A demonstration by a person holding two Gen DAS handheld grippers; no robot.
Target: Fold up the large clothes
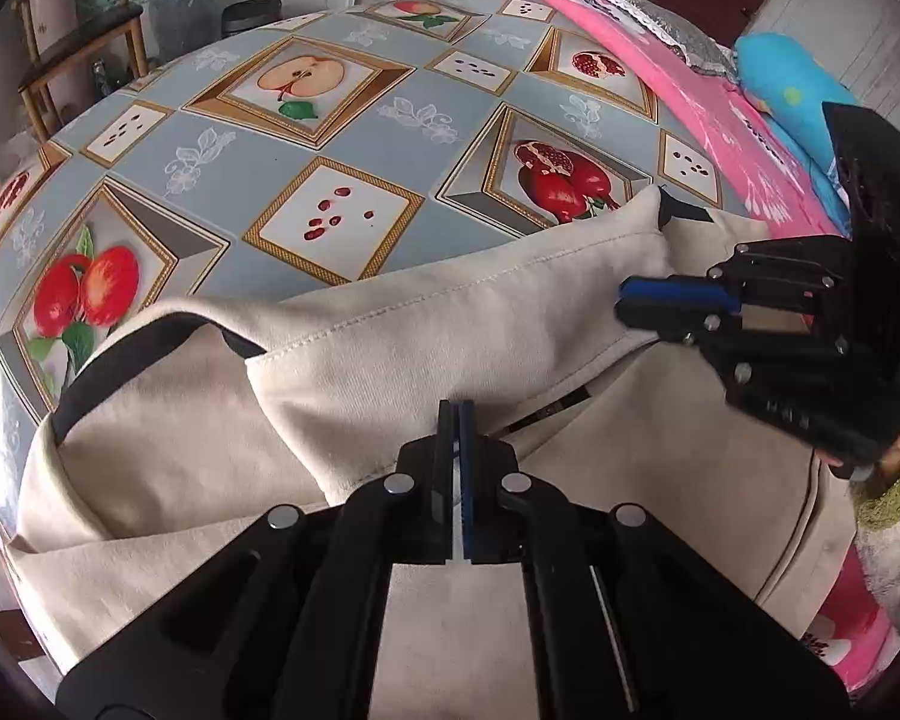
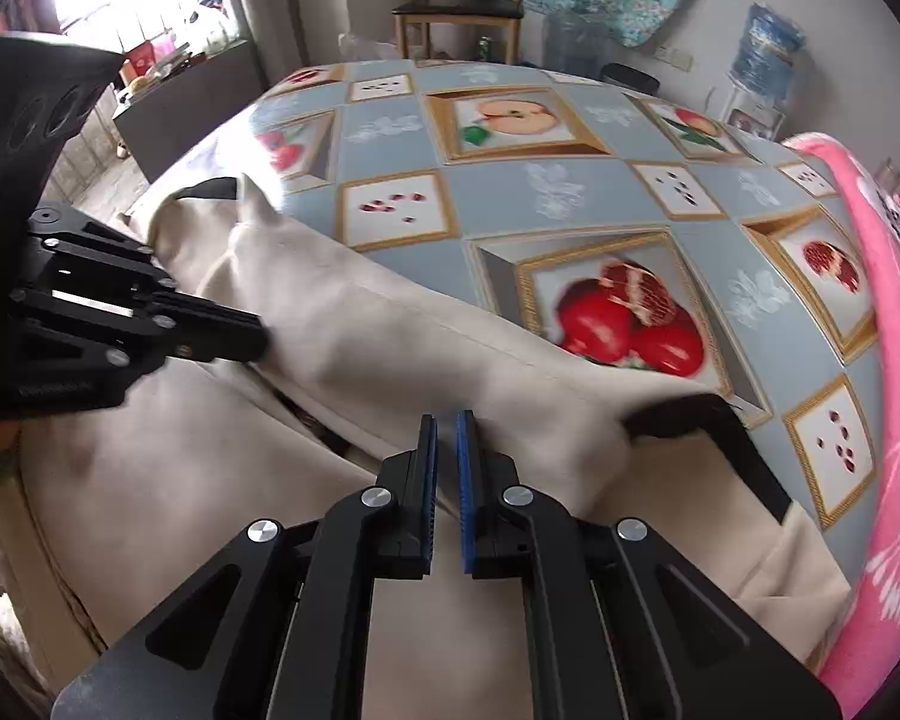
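Handling this cream garment on the desk feels soft, limp and light. Lower centre in both views, my left tongs and right tongs are clenched on its folded edge; hems give surest hold.

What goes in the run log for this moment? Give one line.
left gripper: shut on cream garment | right gripper: shut on cream garment | cream garment: on fruit-print tablecloth
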